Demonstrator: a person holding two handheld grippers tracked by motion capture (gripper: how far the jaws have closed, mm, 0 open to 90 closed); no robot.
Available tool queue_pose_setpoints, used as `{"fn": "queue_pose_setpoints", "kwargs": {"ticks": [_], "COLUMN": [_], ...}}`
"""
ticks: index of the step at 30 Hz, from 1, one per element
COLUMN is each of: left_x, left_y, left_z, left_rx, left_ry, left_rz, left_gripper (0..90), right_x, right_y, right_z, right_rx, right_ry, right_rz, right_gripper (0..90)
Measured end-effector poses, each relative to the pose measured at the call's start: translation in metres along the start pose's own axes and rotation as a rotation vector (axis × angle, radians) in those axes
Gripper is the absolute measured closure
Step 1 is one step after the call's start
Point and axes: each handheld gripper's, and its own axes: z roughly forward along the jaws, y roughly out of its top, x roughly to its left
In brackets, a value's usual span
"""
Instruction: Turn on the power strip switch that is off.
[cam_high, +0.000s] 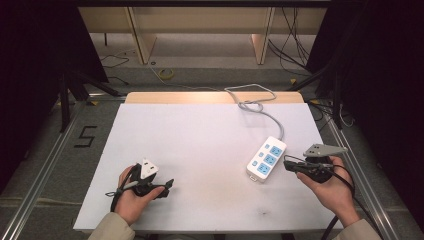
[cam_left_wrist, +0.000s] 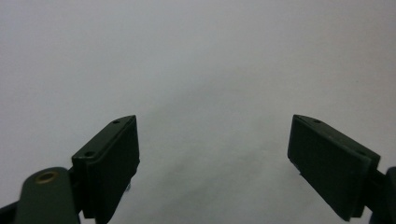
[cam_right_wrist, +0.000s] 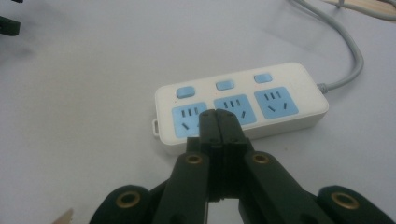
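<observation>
A white sheet covers the desk (cam_high: 200, 150), leaving a strip of pale wood (cam_high: 210, 97) bare along its far edge. Grey floor (cam_high: 45, 135) surrounds it, with a dark figure "5" (cam_high: 86, 136) marked at the left. Metal rails (cam_high: 40, 170) run along both sides of the desk. Beyond stands light wooden furniture (cam_high: 200, 30), possibly the legs and panels of other desks. A yellowish coil (cam_high: 166, 74) and black cables (cam_high: 292, 45) lie on the floor there. Dark drapes or screens (cam_high: 35, 60) close off both sides. Light falls evenly from above.
</observation>
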Motion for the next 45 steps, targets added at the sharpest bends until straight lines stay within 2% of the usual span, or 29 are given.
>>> {"fn": "queue_pose_setpoints", "kwargs": {"ticks": [11,25,45], "left_x": [-0.001,-0.001,-0.001], "left_y": [0.0,0.001,0.001], "left_z": [0.0,-0.001,-0.001], "left_rx": [0.002,0.001,0.001], "left_ry": [-0.002,-0.001,0.0], "left_rz": [0.006,0.01,0.008], "left_gripper": [16.5,16.5,16.6], "right_x": [-0.004,-0.009,-0.011], "right_y": [0.016,0.024,0.037], "right_z": [-0.001,0.005,0.014], "right_rx": [0.043,0.099,0.143], "right_ry": [-0.001,0.005,0.012], "right_rz": [-0.01,-0.018,-0.03], "right_gripper": [90.0,90.0,90.0]}}
